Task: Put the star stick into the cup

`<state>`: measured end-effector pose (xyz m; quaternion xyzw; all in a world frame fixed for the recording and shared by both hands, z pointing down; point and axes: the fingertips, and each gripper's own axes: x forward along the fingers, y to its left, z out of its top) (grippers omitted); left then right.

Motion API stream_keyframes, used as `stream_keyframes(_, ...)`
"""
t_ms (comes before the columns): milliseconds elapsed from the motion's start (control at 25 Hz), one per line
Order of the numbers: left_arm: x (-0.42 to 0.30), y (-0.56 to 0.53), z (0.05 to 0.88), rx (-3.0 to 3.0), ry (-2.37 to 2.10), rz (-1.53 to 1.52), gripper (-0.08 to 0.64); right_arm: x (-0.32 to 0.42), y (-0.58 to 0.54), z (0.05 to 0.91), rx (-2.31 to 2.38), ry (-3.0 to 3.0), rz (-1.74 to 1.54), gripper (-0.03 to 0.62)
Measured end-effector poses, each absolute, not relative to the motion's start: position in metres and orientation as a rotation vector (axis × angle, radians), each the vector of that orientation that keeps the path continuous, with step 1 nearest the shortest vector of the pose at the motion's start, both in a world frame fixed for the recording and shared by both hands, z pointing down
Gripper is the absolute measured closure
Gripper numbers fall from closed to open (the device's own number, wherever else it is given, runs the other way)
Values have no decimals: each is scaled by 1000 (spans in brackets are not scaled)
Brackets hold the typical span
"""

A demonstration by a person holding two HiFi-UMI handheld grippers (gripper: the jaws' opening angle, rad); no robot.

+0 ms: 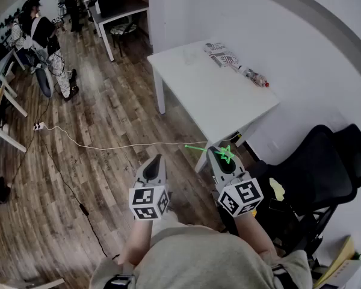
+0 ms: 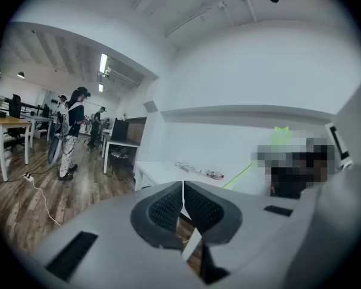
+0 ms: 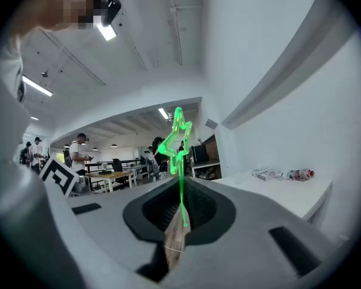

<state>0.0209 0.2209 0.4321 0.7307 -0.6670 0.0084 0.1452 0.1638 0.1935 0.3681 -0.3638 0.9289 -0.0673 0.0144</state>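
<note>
The star stick is a thin green rod topped with a green star point(image 1: 226, 154). My right gripper point(image 1: 216, 153) is shut on it, above the wooden floor and just in front of the white table. In the right gripper view the star point(image 3: 175, 138) rises above the jaws of that gripper point(image 3: 182, 198), and the rod is pinched between the pads. The left gripper view also catches the star point(image 2: 281, 135) off to the right. To the left of the right one, my left gripper point(image 1: 156, 160) point(image 2: 183, 192) is shut with nothing in it. I cannot make out a cup in any view.
The white table point(image 1: 216, 98) carries a printed packet point(image 1: 221, 54) and a small bottle point(image 1: 256, 77) near the wall. A black office chair point(image 1: 319, 167) stands at the right. A white cable point(image 1: 108, 146) crosses the floor. People point(image 1: 45, 47) and desks are far off at the left.
</note>
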Motion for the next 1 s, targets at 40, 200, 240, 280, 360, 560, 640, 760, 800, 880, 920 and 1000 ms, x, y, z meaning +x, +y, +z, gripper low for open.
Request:
stream_keyframes(40, 36, 231, 428, 2121, -1911, 31, 551, 176, 204, 367, -1138, 2893, -206, 578)
stream_keyframes(200, 81, 271, 413, 2175, -1907, 48, 551, 218, 244, 362, -1156, 2864, -203, 578)
stream_keyframes(240, 87, 278, 409, 2186, -1914, 47, 551, 225, 251, 360, -1157, 2850, -203, 580)
stream_keyframes(280, 91, 285, 406, 2194, -1923, 47, 551, 230, 257, 359, -1157, 2838, -203, 578)
stream_keyframes(360, 97, 294, 403, 2195, -1941, 45, 551, 237, 267, 358, -1155, 2824, -205, 578)
stream_keyframes(560, 107, 313, 405, 2172, -1962, 48, 551, 248, 285, 362, -1139, 2825, -194, 579)
stream_keyframes(640, 110, 317, 406, 2173, -1962, 45, 551, 251, 288, 360, -1137, 2825, -185, 578)
stream_keyframes(760, 115, 318, 407, 2180, -1951, 40, 551, 256, 289, 360, -1145, 2819, -185, 579)
stream_keyframes(800, 117, 317, 407, 2182, -1947, 39, 551, 257, 289, 360, -1147, 2818, -186, 579)
stream_keyframes(880, 119, 318, 408, 2184, -1941, 38, 551, 258, 289, 360, -1150, 2817, -195, 579)
stream_keyframes(920, 120, 317, 408, 2185, -1940, 38, 551, 259, 289, 360, -1147, 2814, -206, 578)
stream_keyframes(1000, 121, 317, 407, 2184, -1941, 35, 551, 260, 287, 360, -1138, 2806, -237, 578)
